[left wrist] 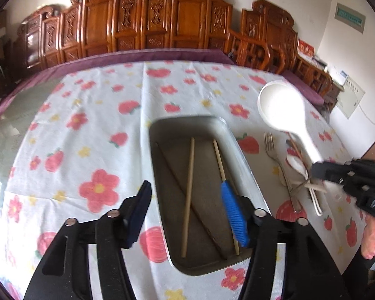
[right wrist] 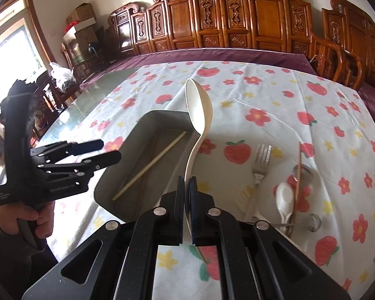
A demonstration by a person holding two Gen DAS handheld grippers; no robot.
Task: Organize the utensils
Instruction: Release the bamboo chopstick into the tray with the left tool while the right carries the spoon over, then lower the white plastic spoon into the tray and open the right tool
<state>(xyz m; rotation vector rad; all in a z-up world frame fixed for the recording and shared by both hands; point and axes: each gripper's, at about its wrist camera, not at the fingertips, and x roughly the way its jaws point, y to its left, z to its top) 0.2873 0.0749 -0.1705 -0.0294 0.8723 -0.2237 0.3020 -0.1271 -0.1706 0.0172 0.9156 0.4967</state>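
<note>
- The right tongs (right wrist: 186, 200) are clamped on the handle of a white ladle (right wrist: 198, 110), which is held up with its bowl above the far end of the tray.
- The left tongs (left wrist: 196, 210) stand apart with nothing between them, hovering over the near end of the metal tray (left wrist: 240, 155).
- The tray is a grey rectangular one, lying on the surface (left wrist: 87, 125), which is covered by a white cloth printed with red flowers and strawberries.
- Inside the tray lie chopsticks: a pale one (left wrist: 188, 197) running lengthwise, a dark one (left wrist: 187, 190) crossing it at a slant, and another pale one along the right wall.
- To the right of the tray, on the cloth, lies a metal fork (right wrist: 258, 167) with its tines pointing away.
- Just beside the fork is a loose pile with a small white spoon (right wrist: 285, 195), a metal spoon (right wrist: 305, 172) and a brown chopstick (right wrist: 298, 170) lying across them.
- A person's hand (right wrist: 35, 220) grips the handle of the left tongs.
- Carved wooden chairs (right wrist: 250, 17) stand along the far side of the surface.
</note>
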